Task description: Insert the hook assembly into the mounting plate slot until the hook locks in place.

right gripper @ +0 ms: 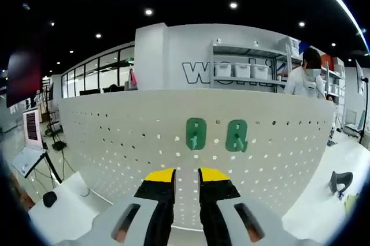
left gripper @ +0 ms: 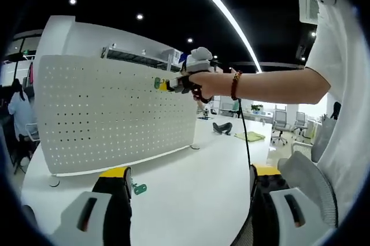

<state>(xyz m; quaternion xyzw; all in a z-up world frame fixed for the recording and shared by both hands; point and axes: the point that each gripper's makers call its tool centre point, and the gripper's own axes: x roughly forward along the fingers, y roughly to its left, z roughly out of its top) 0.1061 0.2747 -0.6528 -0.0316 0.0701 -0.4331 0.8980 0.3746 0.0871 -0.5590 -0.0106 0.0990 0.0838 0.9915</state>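
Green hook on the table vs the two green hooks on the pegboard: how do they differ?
The green hook on the table lies loose on the white table, near the left claw; the two green hooks on the pegboard sit mounted side by side on the pegboard, ahead of the right claw. The table hook is single; the mounted ones are a pair. All are green.

A perforated board stands upright on the table, and in the right gripper view two hooks sit side by side on its face, near the top edge, just above the right gripper. In the left gripper view another hook lies on the table before the board, just right of the left gripper's near jaw. The right gripper comes in from the right, up against the board's upper right part.
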